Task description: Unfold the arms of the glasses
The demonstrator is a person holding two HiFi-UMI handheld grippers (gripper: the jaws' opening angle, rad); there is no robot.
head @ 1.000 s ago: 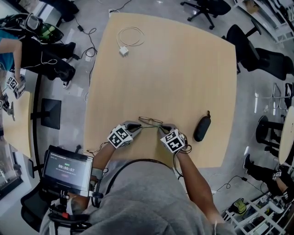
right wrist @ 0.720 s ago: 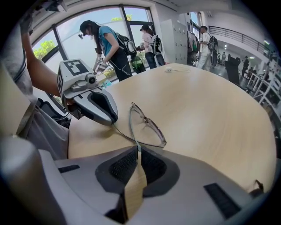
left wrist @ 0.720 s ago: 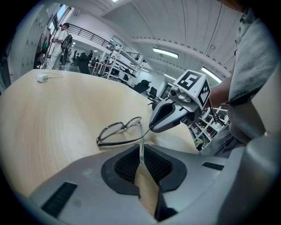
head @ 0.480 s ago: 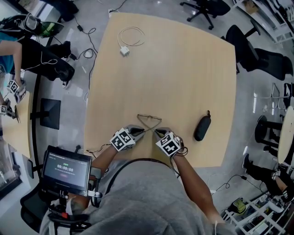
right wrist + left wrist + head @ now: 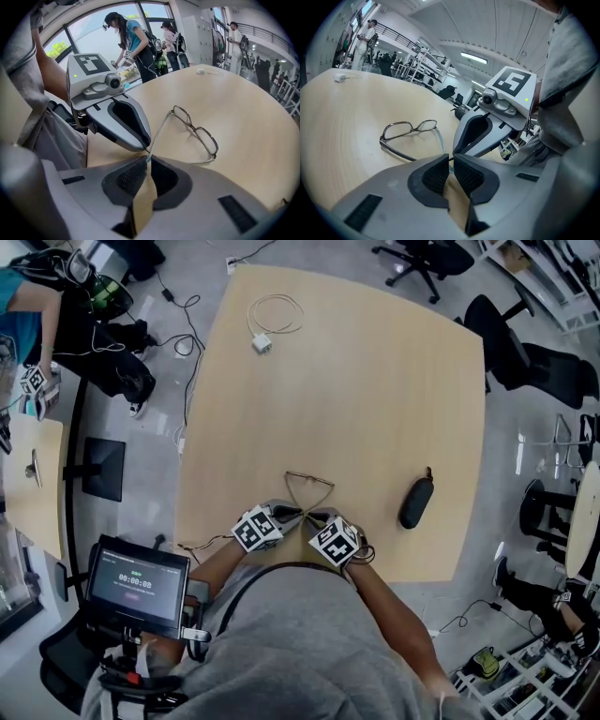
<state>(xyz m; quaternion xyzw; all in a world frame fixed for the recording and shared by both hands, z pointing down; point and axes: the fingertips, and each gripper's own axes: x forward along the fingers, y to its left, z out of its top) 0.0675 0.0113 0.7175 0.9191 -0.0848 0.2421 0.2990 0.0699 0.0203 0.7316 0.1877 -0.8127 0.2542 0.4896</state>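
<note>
Thin-rimmed glasses (image 5: 309, 483) lie on the wooden table (image 5: 375, 381) just in front of me, lenses away from me. Both arms run back toward me and converge in a V, crossing near their tips. My left gripper (image 5: 292, 514) and right gripper (image 5: 312, 517) stand tip to tip there, each shut on the end of one arm. In the left gripper view a pale arm (image 5: 441, 142) enters the closed jaws (image 5: 449, 164). The right gripper view shows an arm (image 5: 160, 131) running into its jaws (image 5: 147, 164); the second arm passes behind its finger.
A black glasses case (image 5: 414, 503) lies to the right of the right gripper. A white charger with coiled cable (image 5: 267, 326) sits at the table's far left. The table's near edge is right under my hands. A small screen (image 5: 137, 585) hangs at lower left.
Both grippers have moved toward each other until their tips meet. The arms have swung from lying along the front to pointing back at me.
</note>
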